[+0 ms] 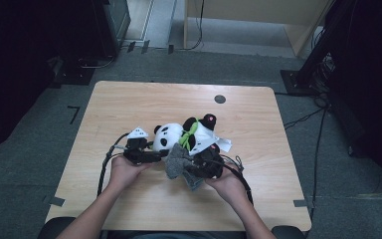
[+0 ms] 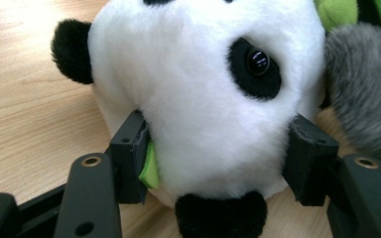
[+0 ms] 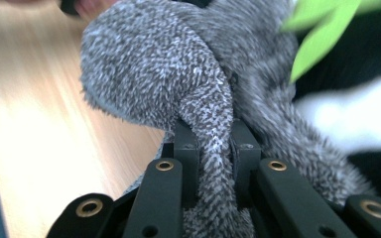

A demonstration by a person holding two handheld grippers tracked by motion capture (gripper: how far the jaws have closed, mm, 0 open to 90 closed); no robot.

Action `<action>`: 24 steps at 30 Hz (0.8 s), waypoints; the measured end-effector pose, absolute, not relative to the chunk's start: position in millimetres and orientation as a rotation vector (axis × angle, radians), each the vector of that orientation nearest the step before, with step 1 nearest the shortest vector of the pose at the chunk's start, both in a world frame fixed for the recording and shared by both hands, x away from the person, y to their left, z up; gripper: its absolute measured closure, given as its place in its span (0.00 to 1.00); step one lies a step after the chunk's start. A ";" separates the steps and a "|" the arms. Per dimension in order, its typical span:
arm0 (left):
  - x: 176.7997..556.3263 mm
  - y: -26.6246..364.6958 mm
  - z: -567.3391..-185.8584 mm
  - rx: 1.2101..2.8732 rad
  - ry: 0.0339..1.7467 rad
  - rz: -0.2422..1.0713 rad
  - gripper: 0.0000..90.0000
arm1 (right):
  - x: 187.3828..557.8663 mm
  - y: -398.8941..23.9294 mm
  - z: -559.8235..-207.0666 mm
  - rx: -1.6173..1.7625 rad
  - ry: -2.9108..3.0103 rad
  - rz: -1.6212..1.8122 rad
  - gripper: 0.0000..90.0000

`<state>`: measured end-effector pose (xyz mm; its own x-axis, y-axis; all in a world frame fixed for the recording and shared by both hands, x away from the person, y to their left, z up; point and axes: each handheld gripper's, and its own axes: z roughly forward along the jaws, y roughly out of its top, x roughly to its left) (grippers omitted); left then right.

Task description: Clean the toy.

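High view, frame centre: your left gripper (image 1: 155,156) clamps the panda's head (image 2: 203,99); your right gripper (image 3: 217,148) pinches the grey fuzzy cloth (image 3: 178,74) tight.

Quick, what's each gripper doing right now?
Left gripper: closed on the plush panda's head.
Right gripper: shut on a fold of the fuzzy grey cloth.
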<state>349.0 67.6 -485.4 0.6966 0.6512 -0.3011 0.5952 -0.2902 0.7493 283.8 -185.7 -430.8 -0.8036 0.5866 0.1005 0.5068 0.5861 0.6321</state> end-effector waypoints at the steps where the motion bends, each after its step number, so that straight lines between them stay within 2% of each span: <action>1: 349.0 67.5 -485.5 1.982 0.959 0.077 0.43 | 282.6 -185.1 -426.4 0.921 2.681 1.026 0.89; 5: 348.7 67.1 -485.4 1.984 0.958 0.080 0.43 | 276.1 -182.5 -402.6 0.878 2.590 1.095 0.89; 9: 348.4 66.7 -485.3 1.985 0.958 0.081 0.43 | 279.6 -182.1 -393.9 0.879 2.491 1.138 0.89; 17: 348.3 66.3 -485.4 1.987 0.959 0.080 0.43 | 300.8 -159.0 -432.4 0.847 2.489 0.982 0.89; 24: 347.8 65.9 -485.6 1.998 0.957 0.085 0.43 | 300.6 -154.9 -452.4 0.822 2.505 0.982 0.89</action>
